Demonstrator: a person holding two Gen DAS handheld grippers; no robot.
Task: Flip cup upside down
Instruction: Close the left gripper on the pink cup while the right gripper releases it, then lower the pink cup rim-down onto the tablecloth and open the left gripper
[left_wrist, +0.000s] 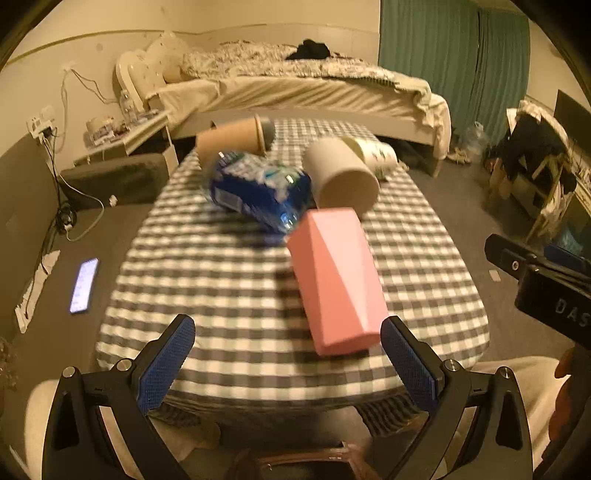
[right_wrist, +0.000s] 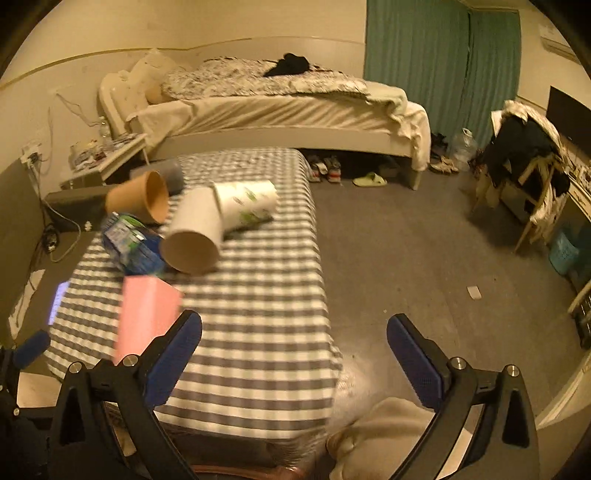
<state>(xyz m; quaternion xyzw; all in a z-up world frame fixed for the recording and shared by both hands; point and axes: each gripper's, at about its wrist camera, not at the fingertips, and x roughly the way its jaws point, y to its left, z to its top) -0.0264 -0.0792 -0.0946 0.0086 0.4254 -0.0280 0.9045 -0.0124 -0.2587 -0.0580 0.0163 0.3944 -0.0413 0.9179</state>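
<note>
A pink faceted cup (left_wrist: 336, 280) stands on the checked table (left_wrist: 229, 280), narrow end up; it also shows in the right wrist view (right_wrist: 144, 317). Behind it lie a white paper cup (left_wrist: 343, 177) on its side, a brown paper cup (left_wrist: 232, 138), a white printed cup (left_wrist: 376, 153) and a grey cup (left_wrist: 269, 131). My left gripper (left_wrist: 288, 362) is open and empty, just in front of the pink cup, whose base is near the right finger. My right gripper (right_wrist: 295, 358) is open and empty over the table's right edge.
A blue plastic bottle (left_wrist: 258, 192) lies among the cups. A lit phone (left_wrist: 84, 284) lies on the floor at the left. A bed (left_wrist: 295, 88) stands behind the table, a cluttered chair (right_wrist: 524, 162) at the right. The right-hand gripper's body (left_wrist: 546, 288) shows at the left view's right edge.
</note>
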